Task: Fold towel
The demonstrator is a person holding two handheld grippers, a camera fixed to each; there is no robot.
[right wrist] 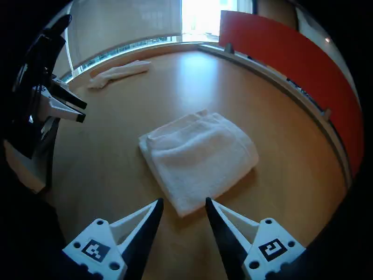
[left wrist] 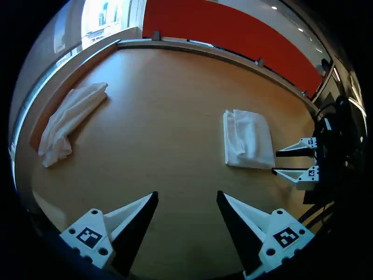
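A folded white towel (right wrist: pixel 198 156) lies flat on the wooden table, just beyond my right gripper (right wrist: pixel 184 201), whose fingers stand open with the towel's near corner at their tips, not pinched. In the left gripper view the same folded towel (left wrist: pixel 247 138) sits right of centre, and the right gripper (left wrist: pixel 276 162) shows at its right edge. My left gripper (left wrist: pixel 186 195) is open over bare wood, well short of the towel. A second, rumpled white towel (left wrist: pixel 70 120) lies loosely bunched at the far left, seen too as the rumpled towel (right wrist: pixel 121 73) near the window side.
The wooden table (left wrist: pixel 158 130) ends in a raised curved rim (left wrist: pixel 205 46) backed by an orange panel (left wrist: pixel 233 28). Windows run along the left. The left gripper (right wrist: pixel 70 105) and its dark handle stand at the left of the right gripper view.
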